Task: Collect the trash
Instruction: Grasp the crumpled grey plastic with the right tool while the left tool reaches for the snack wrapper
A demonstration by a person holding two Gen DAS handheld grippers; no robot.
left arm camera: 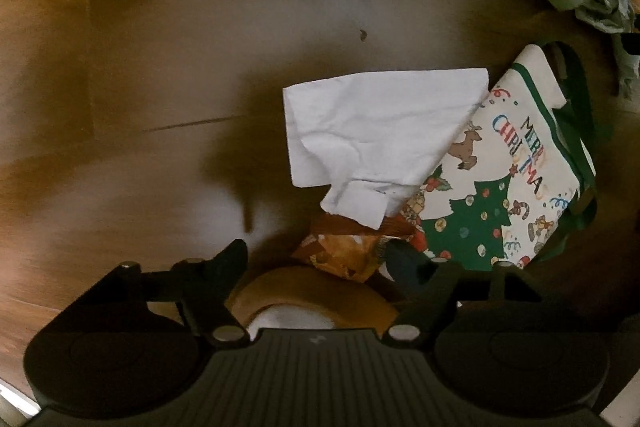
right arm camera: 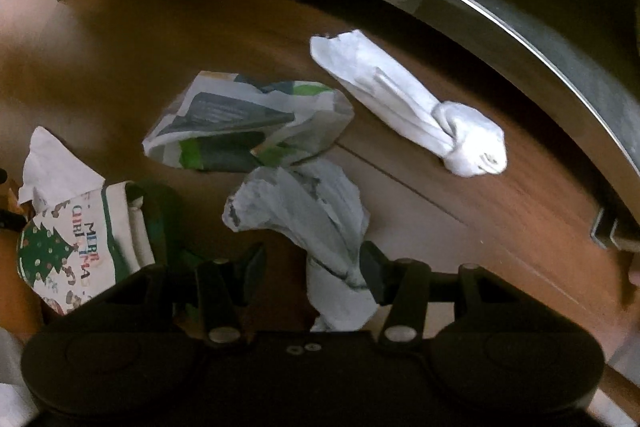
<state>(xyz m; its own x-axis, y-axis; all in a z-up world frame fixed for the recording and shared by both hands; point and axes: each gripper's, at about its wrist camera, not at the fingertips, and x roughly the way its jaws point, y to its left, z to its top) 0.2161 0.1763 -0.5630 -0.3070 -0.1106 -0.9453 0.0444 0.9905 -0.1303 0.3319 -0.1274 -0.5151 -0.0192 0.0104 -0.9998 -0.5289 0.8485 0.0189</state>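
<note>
Wooden floor (left arm camera: pixel 160 27) littered | right tool (right arm camera: pixel 312 267) spread around grey bag (right arm camera: pixel 304 211), beside Christmas bag (right arm camera: pixel 80 239) | left tool (left arm camera: pixel 320 259) spread at orange wrapper (left arm camera: pixel 344 255) | risk: thin plastic slipped if pinched off-centre.

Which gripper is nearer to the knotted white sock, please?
Right. The right gripper is over a crumpled grey bag, with the knotted white sock lying just beyond. The sock is absent from the left view.
</note>
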